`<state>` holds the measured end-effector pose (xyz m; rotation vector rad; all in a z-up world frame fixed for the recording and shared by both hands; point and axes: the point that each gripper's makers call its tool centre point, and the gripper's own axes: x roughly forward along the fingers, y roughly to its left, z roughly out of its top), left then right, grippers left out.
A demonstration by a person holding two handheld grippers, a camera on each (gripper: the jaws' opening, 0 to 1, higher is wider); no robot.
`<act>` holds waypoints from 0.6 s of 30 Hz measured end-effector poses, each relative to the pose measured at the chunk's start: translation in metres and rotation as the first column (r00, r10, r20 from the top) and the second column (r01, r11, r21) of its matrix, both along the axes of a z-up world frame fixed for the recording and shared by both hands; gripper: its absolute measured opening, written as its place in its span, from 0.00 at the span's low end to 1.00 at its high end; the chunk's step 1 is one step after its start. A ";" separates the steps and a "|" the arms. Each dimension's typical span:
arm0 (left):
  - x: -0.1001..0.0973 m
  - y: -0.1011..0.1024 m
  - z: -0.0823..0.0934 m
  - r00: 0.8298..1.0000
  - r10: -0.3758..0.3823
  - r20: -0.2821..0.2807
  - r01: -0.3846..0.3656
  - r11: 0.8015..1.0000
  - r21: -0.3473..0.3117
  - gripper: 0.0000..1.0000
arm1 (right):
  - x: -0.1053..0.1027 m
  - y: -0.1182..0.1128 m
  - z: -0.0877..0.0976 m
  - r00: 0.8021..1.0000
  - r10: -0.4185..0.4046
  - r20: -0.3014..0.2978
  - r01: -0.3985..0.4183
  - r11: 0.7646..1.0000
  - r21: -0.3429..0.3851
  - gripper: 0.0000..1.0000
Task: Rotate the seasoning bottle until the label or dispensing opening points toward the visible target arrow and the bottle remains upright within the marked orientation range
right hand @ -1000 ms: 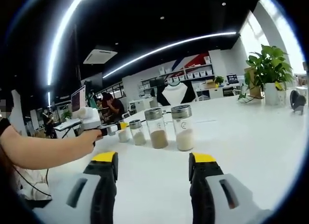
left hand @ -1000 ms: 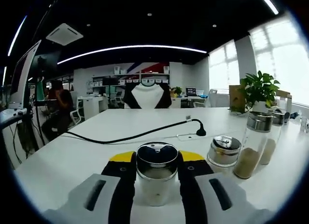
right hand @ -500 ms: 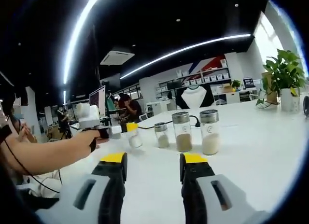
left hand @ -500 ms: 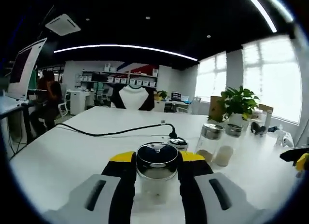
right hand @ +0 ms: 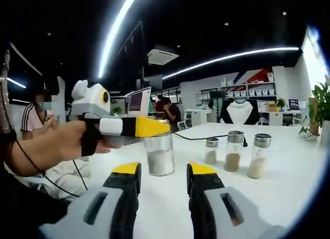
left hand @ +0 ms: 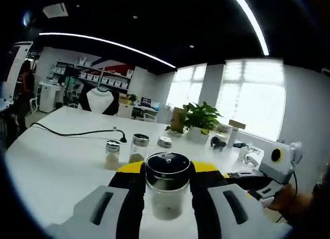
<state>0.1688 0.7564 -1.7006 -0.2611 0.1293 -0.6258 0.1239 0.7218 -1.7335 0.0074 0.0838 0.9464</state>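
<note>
Lifted bottle [left hand: 167, 190] between left fingers [left hand: 133, 198]

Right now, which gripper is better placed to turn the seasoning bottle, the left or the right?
Left. The left gripper already clamps the seasoning bottle upright between its jaws. The right gripper is nearly closed on nothing, apart from the bottle.

Seasoning bottle [left hand: 166, 190]: clear glass, glossy metal cap. Table [left hand: 56, 161]: smooth matt white. Gripper shells: matt plastic.
</note>
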 end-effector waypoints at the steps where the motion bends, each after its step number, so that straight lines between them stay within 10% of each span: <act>1: -0.009 -0.005 0.003 1.000 -0.023 0.004 0.023 1.000 -0.001 0.35 | -0.003 0.001 0.001 1.000 0.006 0.004 -0.006 1.000 -0.002 0.33; 10: -0.057 -0.035 0.023 0.980 -0.197 0.018 0.197 0.980 -0.022 0.35 | -0.034 0.018 0.020 0.986 0.157 0.047 -0.157 0.988 0.001 0.34; 18: -0.062 -0.035 0.025 0.980 -0.197 0.041 0.197 0.980 -0.005 0.35 | -0.035 0.021 0.020 0.987 0.147 0.058 -0.145 0.989 -0.034 0.30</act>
